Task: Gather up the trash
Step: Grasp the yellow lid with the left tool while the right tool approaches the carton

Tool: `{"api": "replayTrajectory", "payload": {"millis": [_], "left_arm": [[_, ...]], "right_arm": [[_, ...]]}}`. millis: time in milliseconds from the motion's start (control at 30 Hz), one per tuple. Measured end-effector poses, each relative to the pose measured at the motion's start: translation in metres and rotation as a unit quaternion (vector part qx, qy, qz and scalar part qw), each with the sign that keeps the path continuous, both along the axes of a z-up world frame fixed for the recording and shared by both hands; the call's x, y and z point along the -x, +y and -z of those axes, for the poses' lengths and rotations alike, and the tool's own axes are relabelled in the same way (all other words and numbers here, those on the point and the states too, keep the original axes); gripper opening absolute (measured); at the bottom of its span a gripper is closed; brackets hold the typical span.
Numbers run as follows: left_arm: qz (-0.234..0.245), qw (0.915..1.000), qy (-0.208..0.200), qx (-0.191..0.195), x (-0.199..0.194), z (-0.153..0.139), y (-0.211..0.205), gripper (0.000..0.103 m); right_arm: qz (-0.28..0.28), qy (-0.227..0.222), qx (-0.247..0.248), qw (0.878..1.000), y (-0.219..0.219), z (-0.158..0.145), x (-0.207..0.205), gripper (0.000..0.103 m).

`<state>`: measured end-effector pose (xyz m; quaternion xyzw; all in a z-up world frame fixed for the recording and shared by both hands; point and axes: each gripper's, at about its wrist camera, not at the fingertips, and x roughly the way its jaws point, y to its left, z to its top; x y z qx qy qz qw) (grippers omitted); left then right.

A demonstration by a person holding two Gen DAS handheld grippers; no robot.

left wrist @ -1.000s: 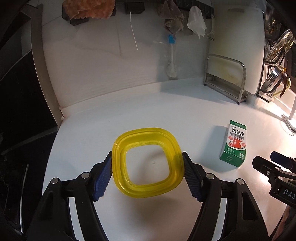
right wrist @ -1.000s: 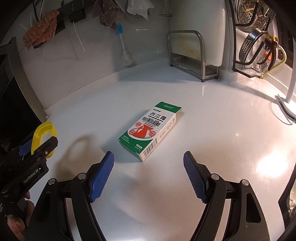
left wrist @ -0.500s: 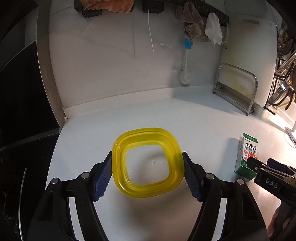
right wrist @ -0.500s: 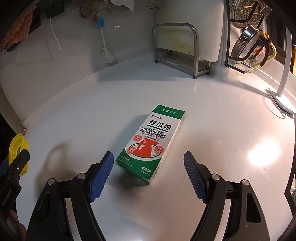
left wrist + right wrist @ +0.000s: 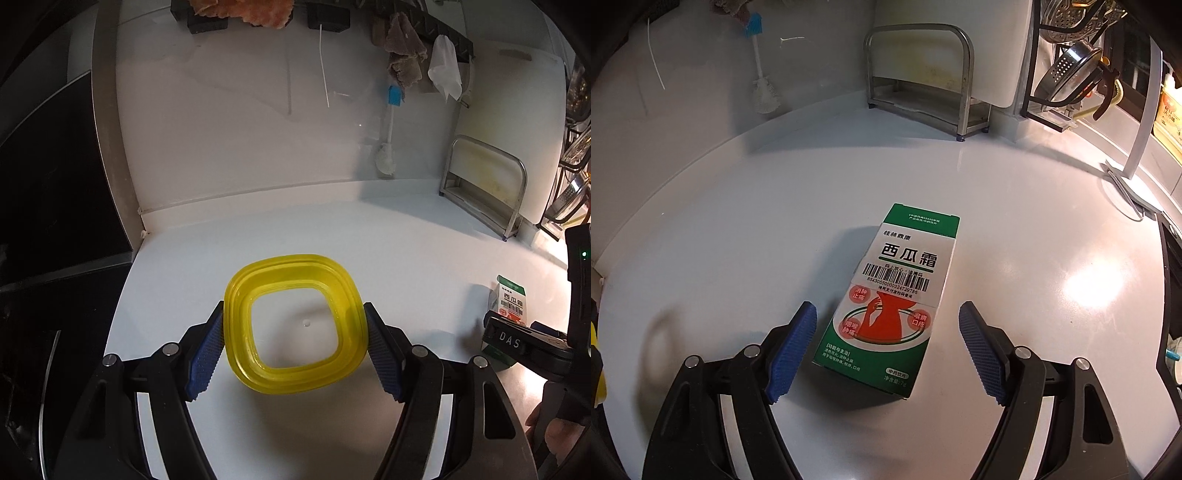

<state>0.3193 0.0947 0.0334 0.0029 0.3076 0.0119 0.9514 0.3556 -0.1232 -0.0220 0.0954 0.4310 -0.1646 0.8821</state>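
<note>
I have the left tongs (image 5: 295, 332) pinching the yellow container (image 5: 295, 325) by its two sides at the centre of the left view, above the white table (image 5: 406, 258). My right tongs (image 5: 886, 347) are spread, pads clear of the green and white carton (image 5: 890, 295), which lies flat on the table at mid-frame, its near end between them. I judge this the approach step; next I must lower, centre and squeeze across its width.

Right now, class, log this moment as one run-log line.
left gripper: shut on yellow container | right gripper: open, astride green-and-white medicine box | box: lying flat on white countertop
</note>
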Motion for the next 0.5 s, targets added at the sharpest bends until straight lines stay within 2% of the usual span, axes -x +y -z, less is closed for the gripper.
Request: {"api": "replayTrajectory", "payload": {"millis": [333, 500], "left_arm": [[-0.001, 1.0000, 0.003, -0.001, 0.000, 0.001, 0.000, 0.069], [-0.002, 1.0000, 0.005, 0.001, 0.000, 0.001, 0.000, 0.069]], "right_arm": [[0.009, 0.023, 0.008, 1.000, 0.000, 0.014, -0.011, 0.076], [0.006, 0.015, 0.006, 1.000, 0.000, 0.013, -0.010, 0.075]]}}
